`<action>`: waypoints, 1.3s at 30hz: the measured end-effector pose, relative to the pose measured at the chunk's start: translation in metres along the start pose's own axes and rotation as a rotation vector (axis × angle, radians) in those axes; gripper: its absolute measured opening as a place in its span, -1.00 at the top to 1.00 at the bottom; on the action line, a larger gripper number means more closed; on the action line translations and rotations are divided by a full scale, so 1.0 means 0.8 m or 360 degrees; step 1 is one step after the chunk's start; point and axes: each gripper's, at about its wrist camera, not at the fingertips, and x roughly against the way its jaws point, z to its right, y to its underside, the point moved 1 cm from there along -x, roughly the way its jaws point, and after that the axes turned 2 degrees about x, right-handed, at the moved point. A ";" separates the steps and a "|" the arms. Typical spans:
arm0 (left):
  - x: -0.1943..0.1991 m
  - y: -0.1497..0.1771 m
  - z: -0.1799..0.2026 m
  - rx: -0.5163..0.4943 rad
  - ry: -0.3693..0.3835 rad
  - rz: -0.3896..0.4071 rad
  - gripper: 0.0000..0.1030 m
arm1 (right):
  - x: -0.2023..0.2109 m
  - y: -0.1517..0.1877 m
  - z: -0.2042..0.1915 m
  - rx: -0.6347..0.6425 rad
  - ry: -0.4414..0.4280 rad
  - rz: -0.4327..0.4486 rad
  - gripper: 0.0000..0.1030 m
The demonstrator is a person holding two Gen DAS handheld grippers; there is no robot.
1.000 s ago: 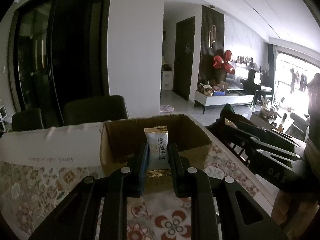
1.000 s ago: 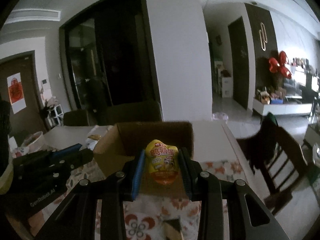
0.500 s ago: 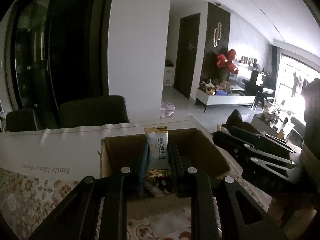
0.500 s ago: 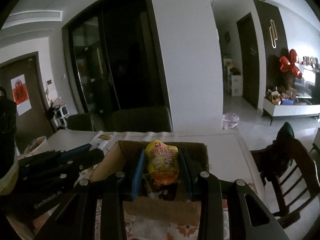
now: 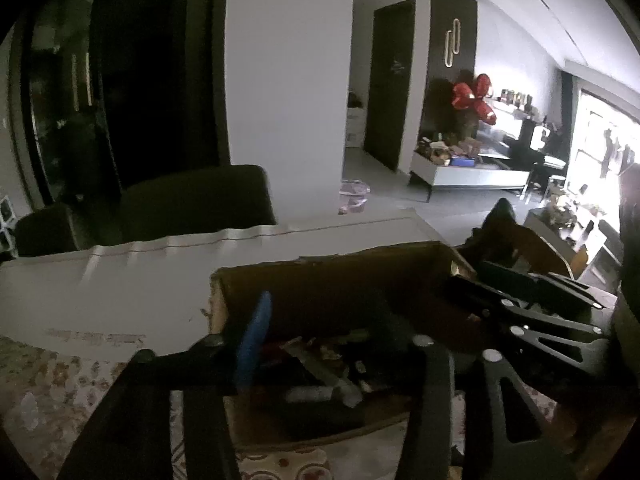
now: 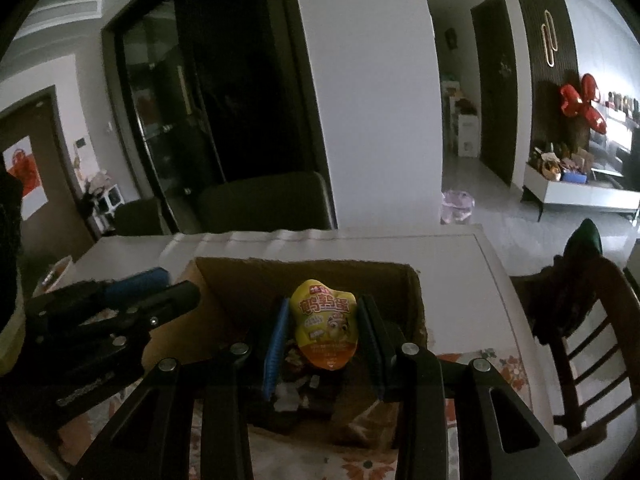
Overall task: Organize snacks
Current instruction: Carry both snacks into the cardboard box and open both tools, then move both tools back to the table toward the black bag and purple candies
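The right tongs (image 6: 324, 332) hang over the cardboard box (image 6: 304, 270), clamping the yellow snack pouch (image 6: 325, 326) upright, directly above the snacks inside. The left tongs (image 5: 320, 332), just opening, stand empty over it.

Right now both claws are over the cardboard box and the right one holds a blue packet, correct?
Not quite. The packet between the right claw's fingers is yellow, not blue; only the finger pads are blue. The right wrist view shows it. Both claws are over the box, as you said.
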 end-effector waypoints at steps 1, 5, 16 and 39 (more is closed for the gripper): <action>0.004 0.002 0.000 0.0003 -0.0019 0.0010 -0.14 | -0.001 0.000 0.001 -0.0008 0.0007 -0.0011 0.05; 0.024 0.006 0.002 -0.0020 -0.0088 0.0079 -0.31 | 0.012 0.007 0.004 -0.0033 0.0057 0.0020 -0.10; 0.100 0.051 0.036 -0.0064 -0.0004 0.0185 -0.50 | 0.106 0.049 0.006 -0.0058 0.0220 0.0167 -0.31; 0.108 0.173 0.117 -0.0171 0.0178 -0.0023 -0.57 | 0.202 0.188 0.040 -0.0157 0.0462 0.0092 -0.47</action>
